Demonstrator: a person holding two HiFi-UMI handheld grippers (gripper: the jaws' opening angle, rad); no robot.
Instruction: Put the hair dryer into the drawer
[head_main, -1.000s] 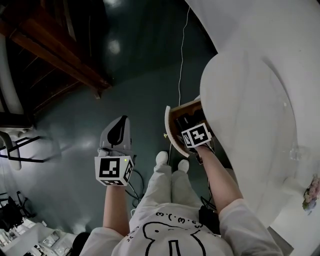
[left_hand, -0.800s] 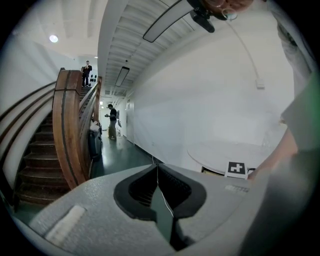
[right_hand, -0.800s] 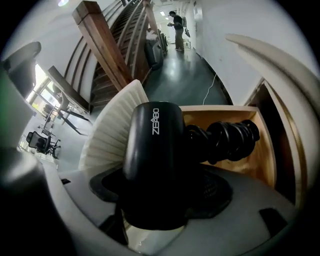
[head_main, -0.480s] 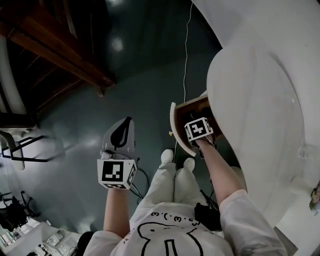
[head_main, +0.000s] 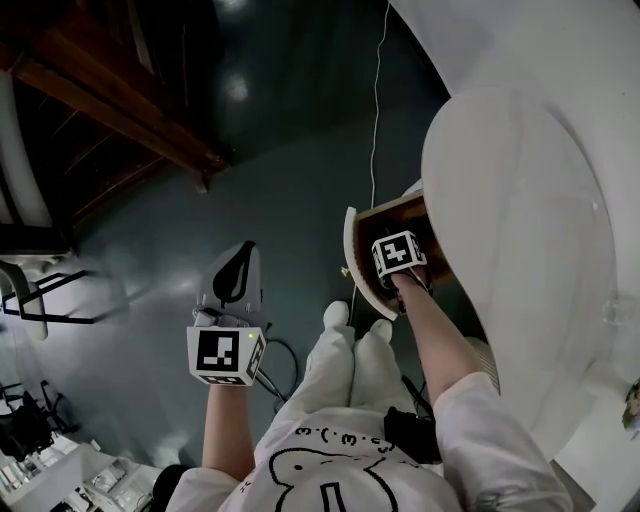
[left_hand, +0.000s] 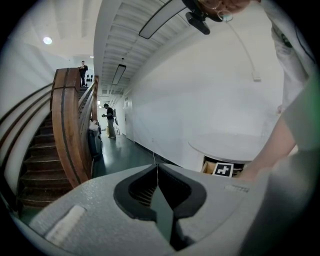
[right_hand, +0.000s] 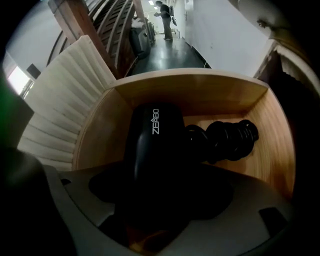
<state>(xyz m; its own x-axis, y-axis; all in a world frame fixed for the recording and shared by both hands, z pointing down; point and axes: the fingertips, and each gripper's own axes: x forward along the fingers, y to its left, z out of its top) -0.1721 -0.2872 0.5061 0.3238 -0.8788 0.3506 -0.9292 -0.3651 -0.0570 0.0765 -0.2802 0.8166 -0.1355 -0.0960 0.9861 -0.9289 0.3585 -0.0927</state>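
Right gripper: I have my right gripper (head_main: 398, 256) plunged nose-down into the open drawer (head_main: 352, 262), its jaws held fairly wide and clamped on the black hair dryer (right_hand: 152, 145).
Hair dryer: it hangs inside the wooden box, straight ahead of the jaws, its barrel running lengthwise away from them toward the drawer's back wall. I cannot tell whether it touches the drawer floor.
Cord: the coiled cord (right_hand: 227, 137) lies on the drawer floor just beside the barrel, on its right in the right gripper view.
Drawer: it juts out from under the rounded white tabletop (head_main: 520, 250), with its ribbed front nearest me.
Left gripper: my left gripper (head_main: 243, 262) hovers over the dark floor well apart from the drawer, jaws together on nothing.
Key relation: the load is in line with the tool and inside the walls, so I judge that only a short drop and a release remain, and that the right hand does them.
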